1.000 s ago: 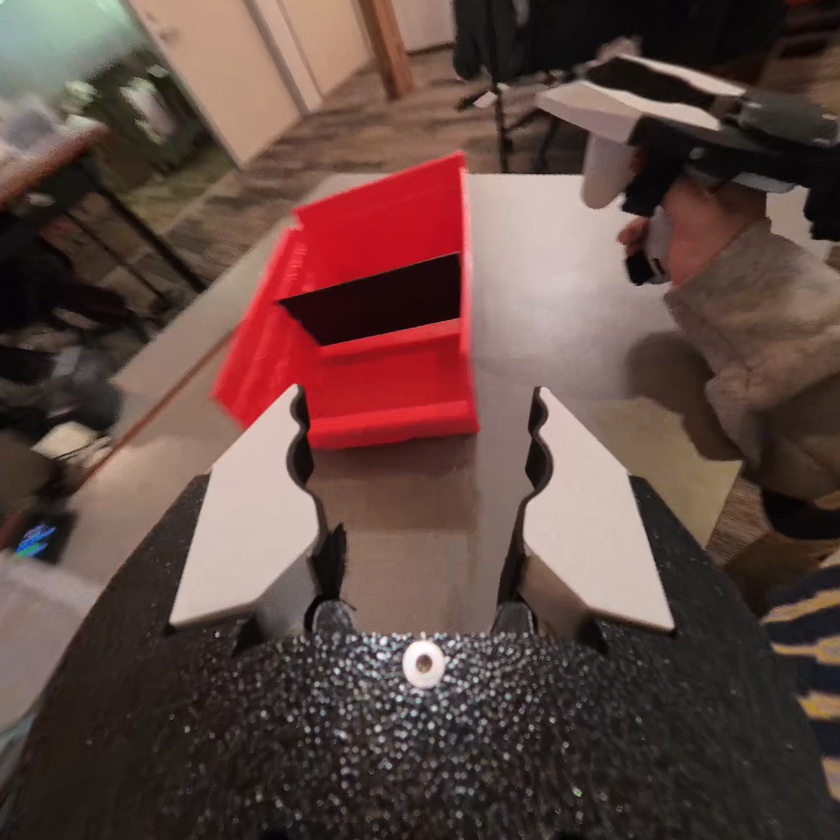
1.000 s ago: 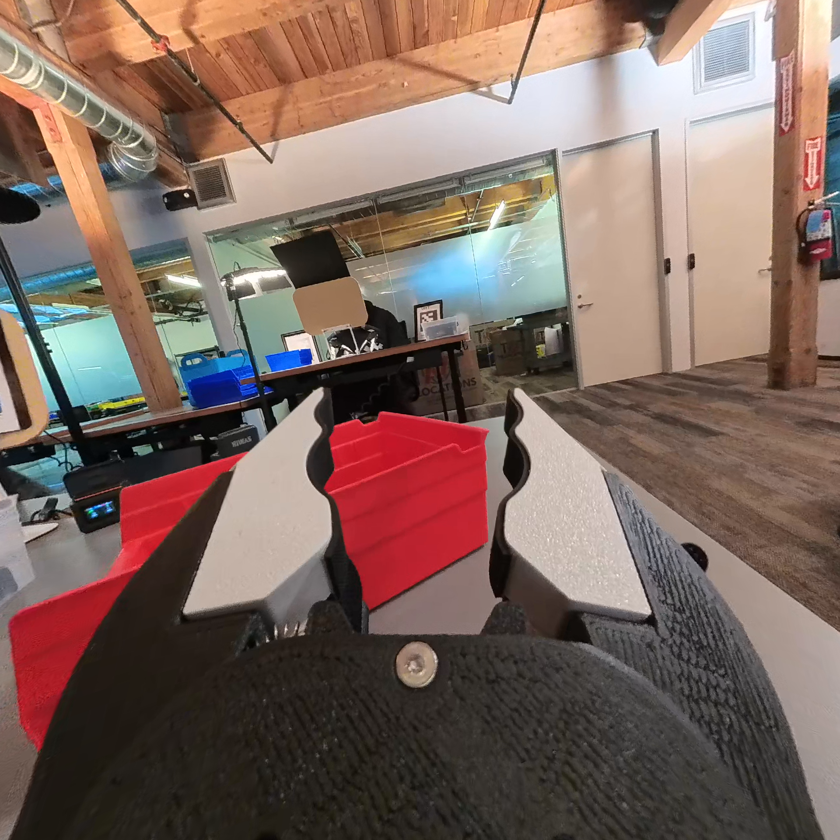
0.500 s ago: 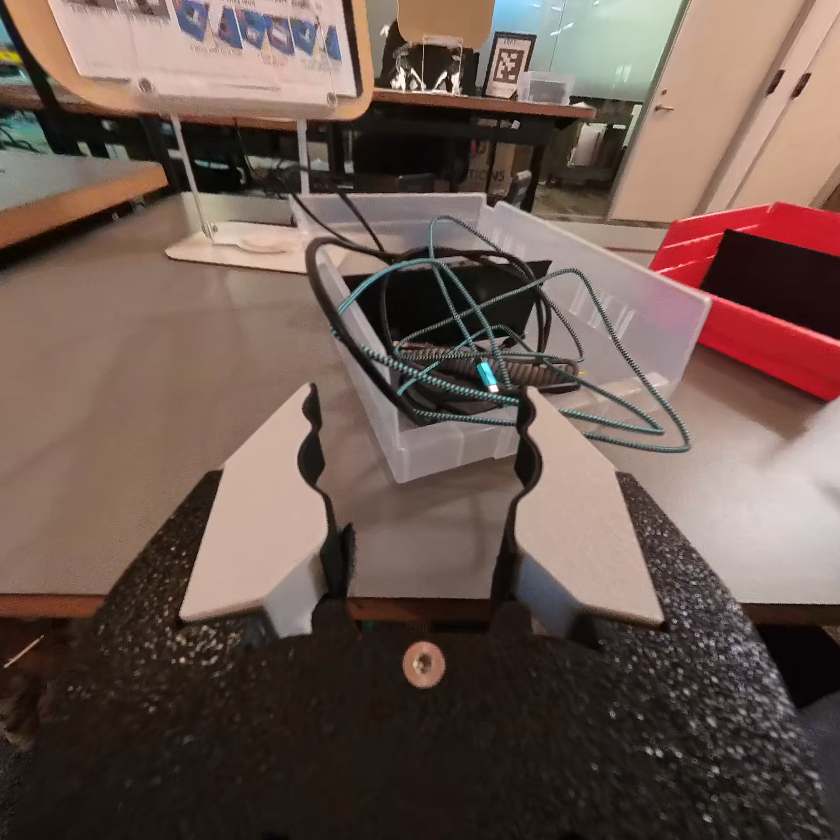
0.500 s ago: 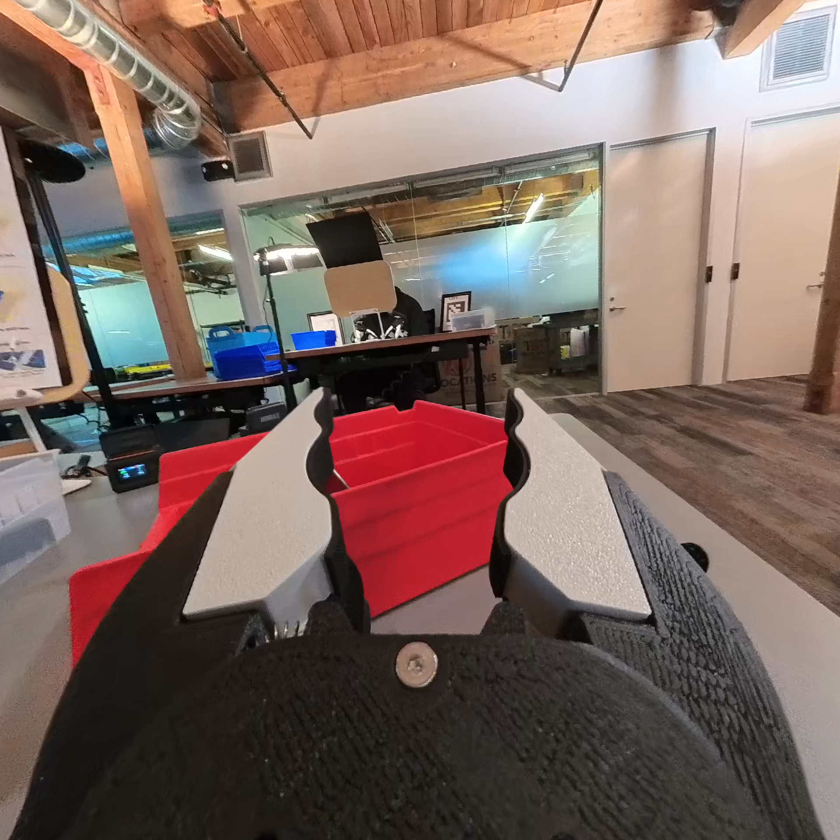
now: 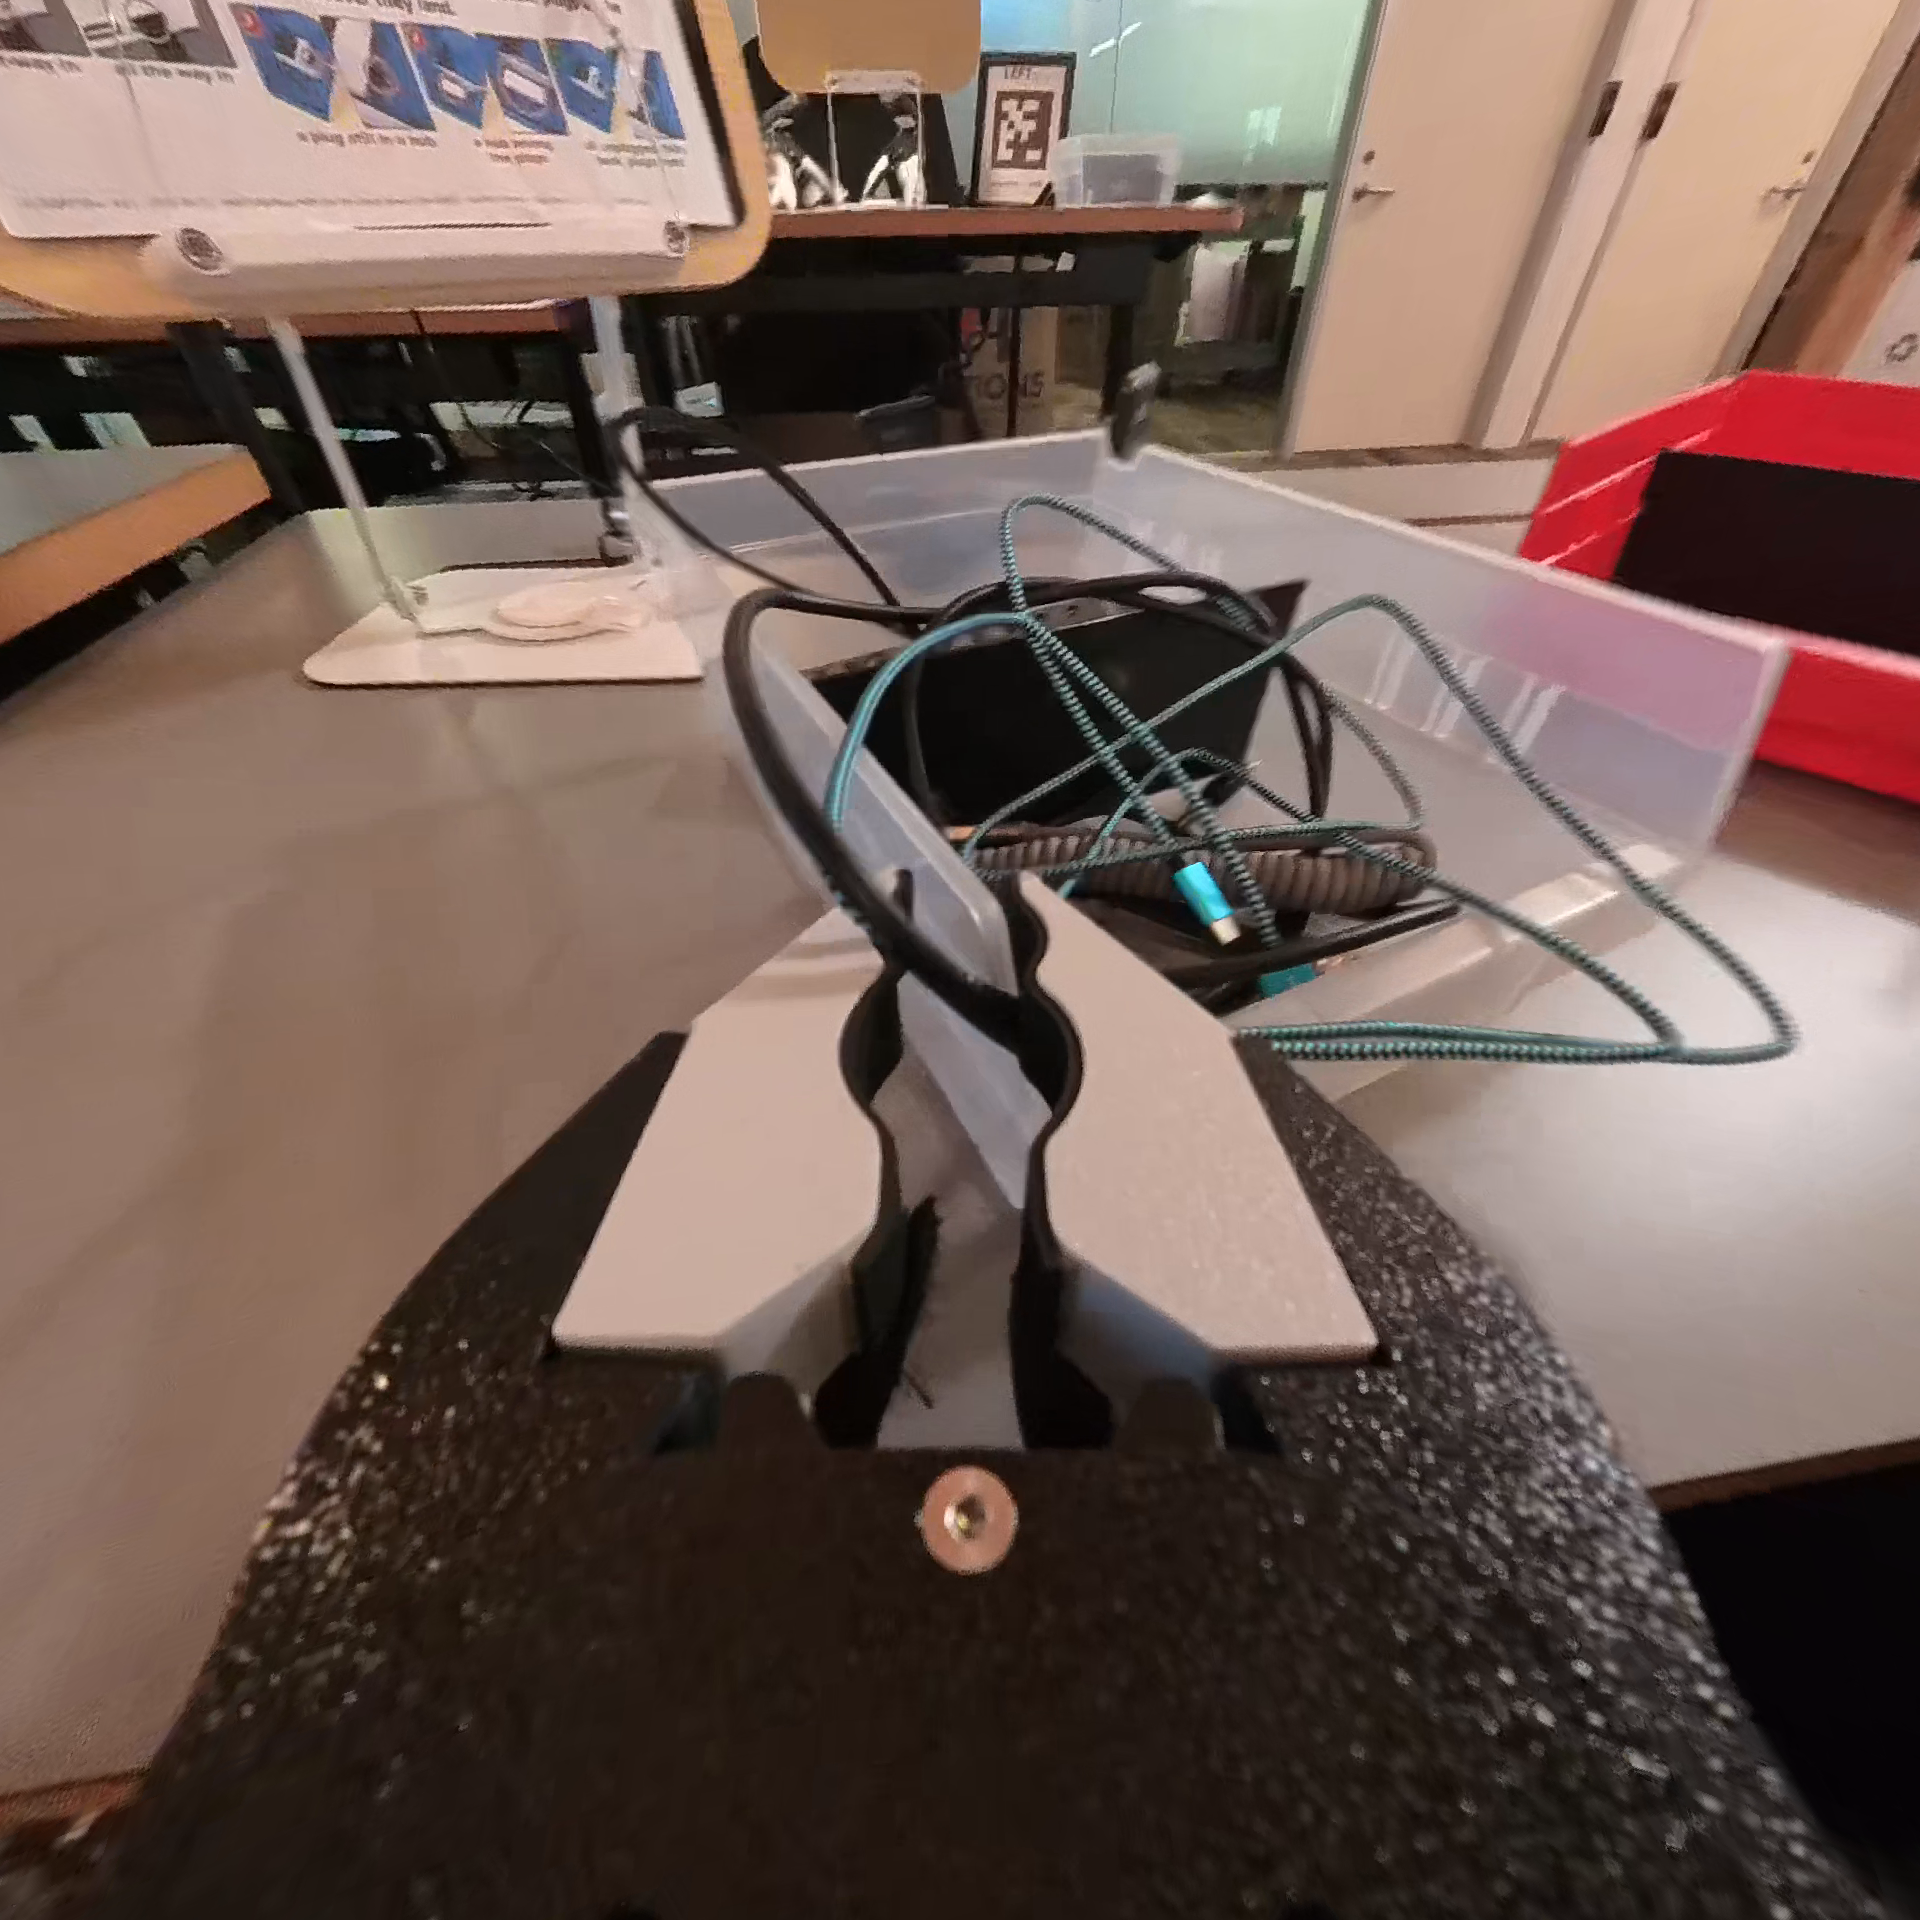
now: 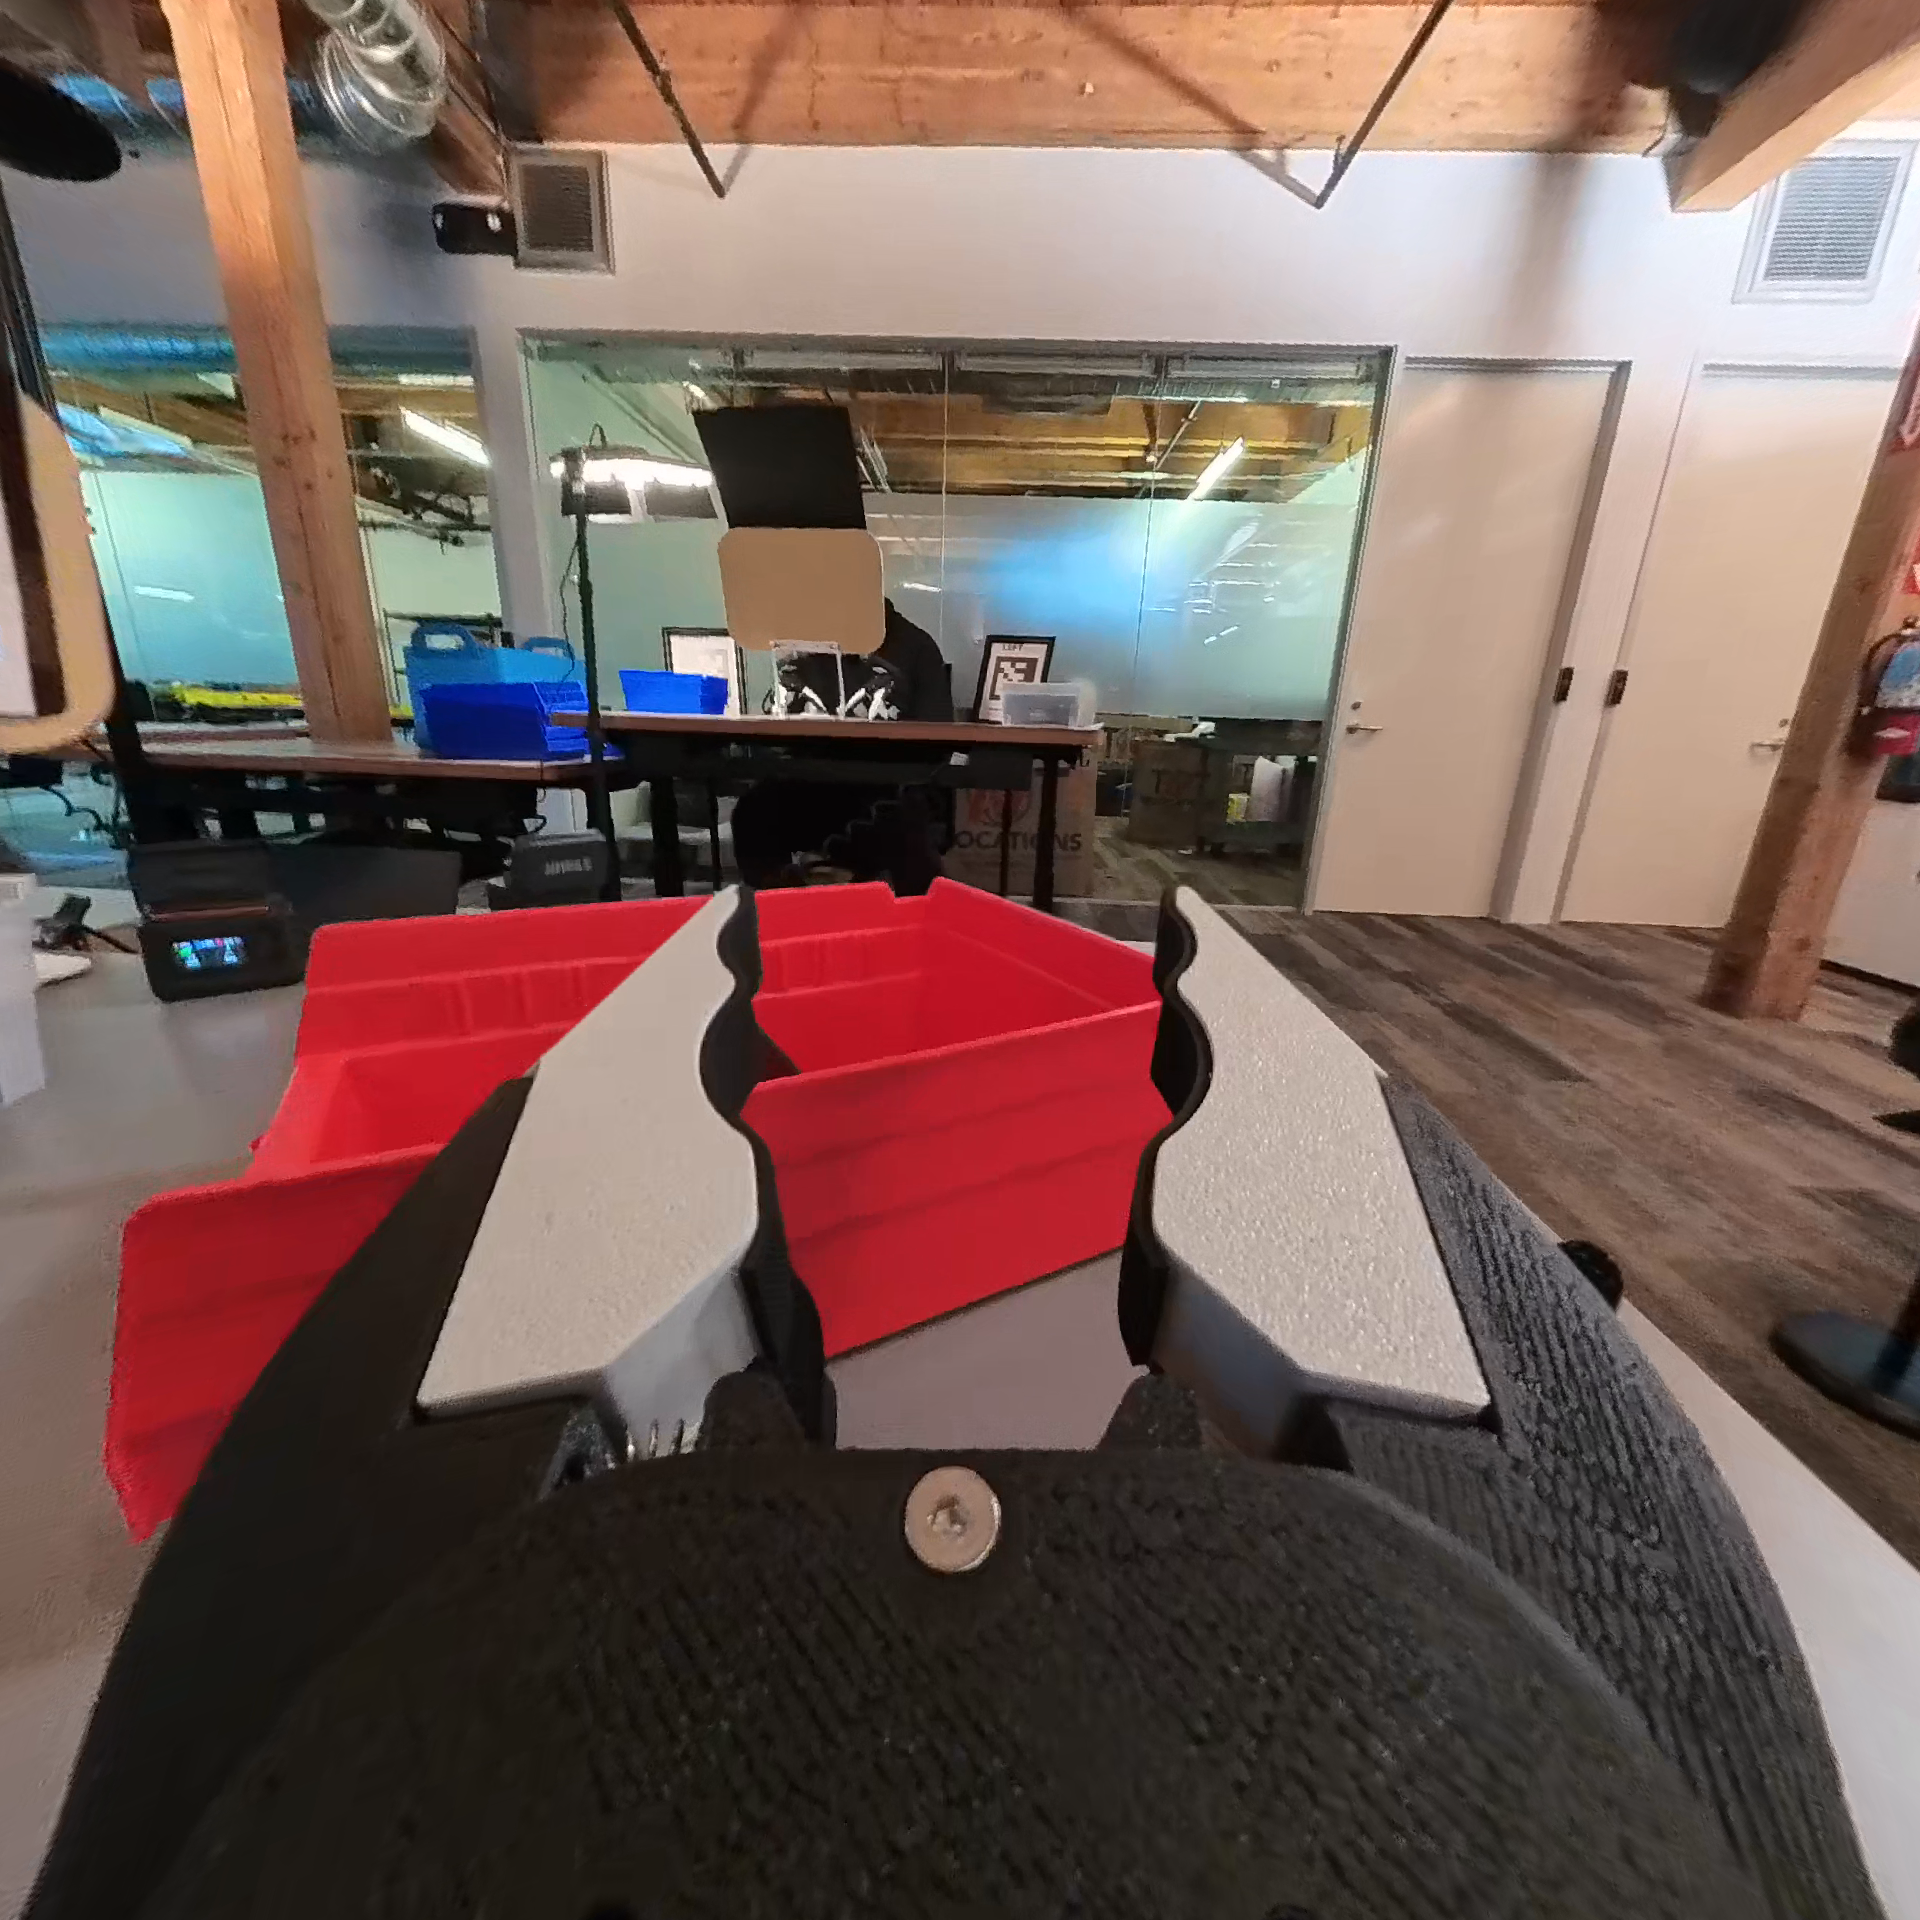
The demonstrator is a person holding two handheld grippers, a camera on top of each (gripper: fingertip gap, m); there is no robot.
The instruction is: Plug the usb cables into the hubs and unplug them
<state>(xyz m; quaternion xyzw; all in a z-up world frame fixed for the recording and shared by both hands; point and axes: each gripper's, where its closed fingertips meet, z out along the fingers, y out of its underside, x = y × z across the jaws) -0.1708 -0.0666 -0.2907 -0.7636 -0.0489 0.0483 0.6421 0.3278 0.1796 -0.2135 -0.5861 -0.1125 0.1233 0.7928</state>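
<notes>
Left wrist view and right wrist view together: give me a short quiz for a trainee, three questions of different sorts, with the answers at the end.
1. True or false: the right gripper has its fingers apart and holds nothing.
2. What stands between the fingers of the left gripper? A) a side wall of the clear bin; B) a red bin's wall; C) the sign stand's post.
3. Fill in: the braided cable looping out over the clear bin's low front is black and ____.

Key: 1 true; 2 A; 3 teal.
</notes>
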